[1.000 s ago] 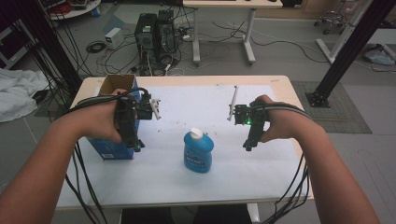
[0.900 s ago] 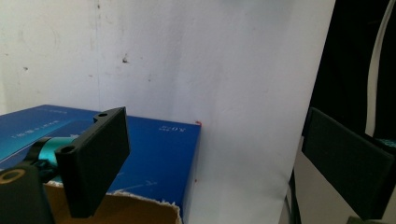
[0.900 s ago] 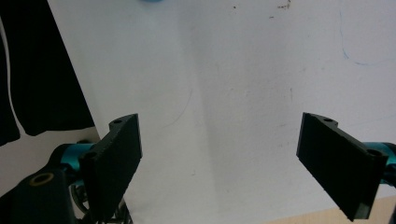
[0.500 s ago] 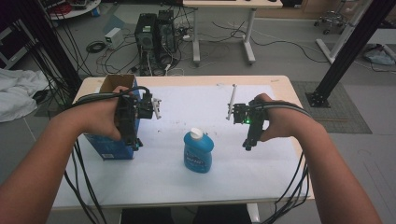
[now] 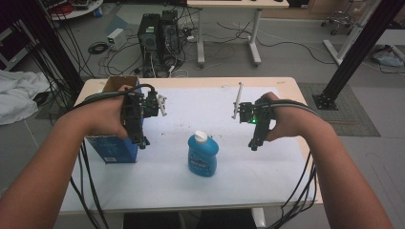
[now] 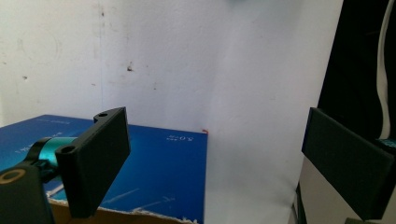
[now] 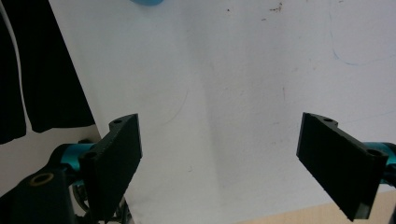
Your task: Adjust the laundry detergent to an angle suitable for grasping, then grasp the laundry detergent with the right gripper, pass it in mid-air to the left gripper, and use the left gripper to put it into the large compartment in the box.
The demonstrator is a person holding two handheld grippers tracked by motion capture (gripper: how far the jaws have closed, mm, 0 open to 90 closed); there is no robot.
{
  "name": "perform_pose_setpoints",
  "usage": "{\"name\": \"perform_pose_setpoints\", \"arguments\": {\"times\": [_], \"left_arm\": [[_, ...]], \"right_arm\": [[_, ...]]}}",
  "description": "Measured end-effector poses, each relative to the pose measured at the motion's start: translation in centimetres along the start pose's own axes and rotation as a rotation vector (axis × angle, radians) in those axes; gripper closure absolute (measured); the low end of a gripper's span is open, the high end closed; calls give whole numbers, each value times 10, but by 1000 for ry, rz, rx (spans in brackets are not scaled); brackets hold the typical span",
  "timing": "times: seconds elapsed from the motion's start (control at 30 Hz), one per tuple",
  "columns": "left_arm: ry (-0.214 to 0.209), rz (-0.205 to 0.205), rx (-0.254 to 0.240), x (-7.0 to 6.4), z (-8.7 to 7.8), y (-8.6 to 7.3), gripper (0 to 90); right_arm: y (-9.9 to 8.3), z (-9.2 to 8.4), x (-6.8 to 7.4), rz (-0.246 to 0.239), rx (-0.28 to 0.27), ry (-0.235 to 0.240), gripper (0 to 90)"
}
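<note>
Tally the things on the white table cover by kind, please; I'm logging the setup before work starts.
Blue bottle with white cap: 1
Blue cardboard box, open at the top: 1
Hand-held claws, jaws open and holding nothing: 2, the left claw and the right claw
Total: 4

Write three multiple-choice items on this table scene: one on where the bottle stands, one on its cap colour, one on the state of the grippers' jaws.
1. Where does the blue bottle stand?
A. inside the cardboard box
B. on the white table cover, between the two grippers
C. on the floor

2. What colour is the bottle's cap?
A. red
B. black
C. white

3. How do the jaws of both grippers stand?
A. wide apart, nothing between them
B. shut on the bottle
C. shut on a cloth

Answers: 1 B, the bottle stands on the white table cover, apart from the cardboard box; 2 C, the cap is white; 3 A, left gripper and right gripper are both open.
</note>
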State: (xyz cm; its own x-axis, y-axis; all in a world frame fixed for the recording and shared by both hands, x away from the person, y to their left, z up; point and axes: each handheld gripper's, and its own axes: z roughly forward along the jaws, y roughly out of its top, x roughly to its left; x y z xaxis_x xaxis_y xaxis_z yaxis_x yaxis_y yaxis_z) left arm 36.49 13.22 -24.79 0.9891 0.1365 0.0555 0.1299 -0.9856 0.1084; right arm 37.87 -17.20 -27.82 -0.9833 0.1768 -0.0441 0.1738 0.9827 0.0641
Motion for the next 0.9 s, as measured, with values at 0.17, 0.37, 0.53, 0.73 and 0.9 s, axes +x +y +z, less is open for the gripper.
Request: {"name": "perform_pose_setpoints", "arguments": {"times": [0.17, 0.37, 0.53, 0.73, 0.9], "left_arm": [[-6, 3, -8, 2, 0, 1, 79], [-10, 3, -6, 1, -1, 1, 79], [-13, -8, -10, 4, -1, 2, 79], [-15, -7, 17, 8, 4, 8, 79], [-14, -5, 16, 9, 8, 10, 79]], "right_arm": [[0, 1, -4, -4, 3, -1, 133], [1, -4, -4, 1, 1, -7, 133], [-1, -4, -8, 9, 8, -5, 133], [-3, -3, -15, 10, 9, 0, 133], [-5, -2, -15, 16, 11, -10, 133]]}}
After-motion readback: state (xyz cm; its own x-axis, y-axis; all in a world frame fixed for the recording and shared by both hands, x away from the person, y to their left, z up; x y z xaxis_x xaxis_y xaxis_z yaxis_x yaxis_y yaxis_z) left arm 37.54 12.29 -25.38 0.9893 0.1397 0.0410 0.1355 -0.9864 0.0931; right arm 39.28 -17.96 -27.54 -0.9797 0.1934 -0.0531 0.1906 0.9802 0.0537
